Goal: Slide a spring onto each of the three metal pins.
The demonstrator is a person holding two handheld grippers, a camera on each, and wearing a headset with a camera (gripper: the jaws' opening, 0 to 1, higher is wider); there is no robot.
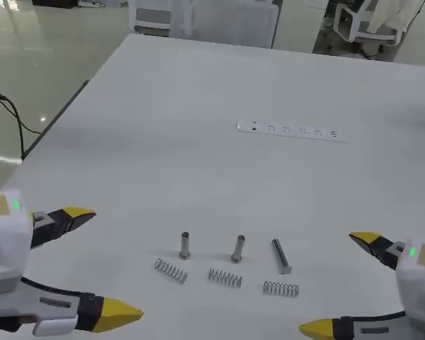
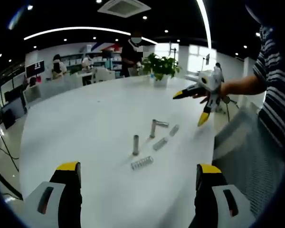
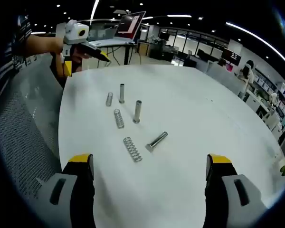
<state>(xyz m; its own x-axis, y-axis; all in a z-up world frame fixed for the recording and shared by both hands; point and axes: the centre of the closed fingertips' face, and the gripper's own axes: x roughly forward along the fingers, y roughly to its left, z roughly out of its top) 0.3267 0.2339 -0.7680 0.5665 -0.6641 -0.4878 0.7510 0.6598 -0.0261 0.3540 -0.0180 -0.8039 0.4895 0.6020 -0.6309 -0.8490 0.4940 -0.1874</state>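
The white surface (image 1: 198, 106) spans the frame. The left tool (image 1: 115, 262), lower left, and the right tool (image 1: 329, 283), lower right, hang released, jaws wide, grasping nothing. A power strip (image 1: 292, 131) lies right of centre. At lower centre the left pin (image 1: 185, 245) and middle pin (image 1: 239, 248) stand upright; the right pin (image 1: 280, 256) lies flat. Just below them lie the left spring (image 1: 171, 270), middle spring (image 1: 224, 277) and right spring (image 1: 280, 288), each apart from its pin.

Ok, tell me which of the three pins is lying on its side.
The rightmost pin in the head view: it lies flat, while the left pin and middle pin stand upright.
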